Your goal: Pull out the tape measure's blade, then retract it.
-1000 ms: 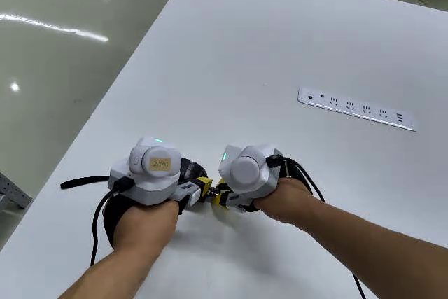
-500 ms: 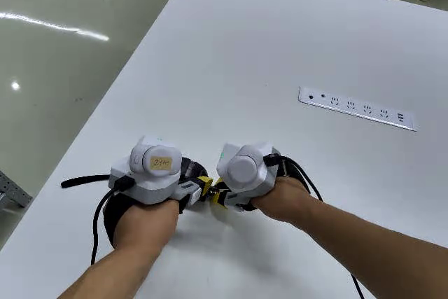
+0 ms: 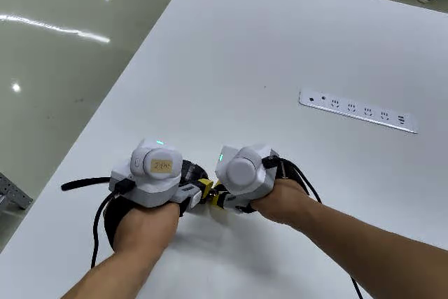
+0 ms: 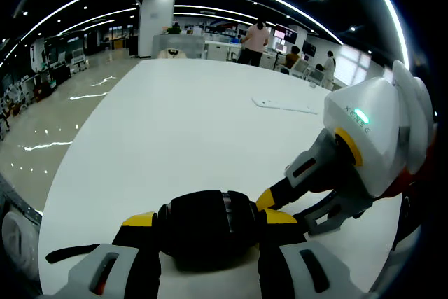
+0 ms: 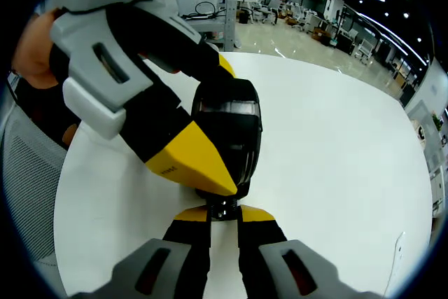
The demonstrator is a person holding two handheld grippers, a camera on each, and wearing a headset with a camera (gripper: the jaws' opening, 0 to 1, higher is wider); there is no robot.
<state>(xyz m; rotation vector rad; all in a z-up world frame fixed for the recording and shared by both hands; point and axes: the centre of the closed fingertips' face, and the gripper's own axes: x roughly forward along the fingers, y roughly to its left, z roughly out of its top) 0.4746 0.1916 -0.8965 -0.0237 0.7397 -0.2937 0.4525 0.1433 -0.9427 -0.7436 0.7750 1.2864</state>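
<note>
The black tape measure [image 4: 206, 232] sits low over the white table [image 3: 266, 47], held across its body by my left gripper [image 4: 208, 222], which is shut on it with a yellow-tipped finger on each side. My right gripper [image 5: 222, 213] faces it from the other side, and its two yellow fingertips are pinched together on the blade's end tab [image 5: 222, 208] at the case's mouth. Almost no blade is out. In the head view both grippers meet nose to nose near the table's front edge, left gripper [image 3: 190, 192] and right gripper [image 3: 222, 197], with the tape measure [image 3: 196, 171] between them.
A white power strip [image 3: 357, 110] lies flat at the right middle of the table. Black cables [image 3: 84, 183] trail from the grippers near the table's left edge, beyond which is shiny floor [image 3: 63, 47]. Several people stand far off behind the table [image 4: 255, 33].
</note>
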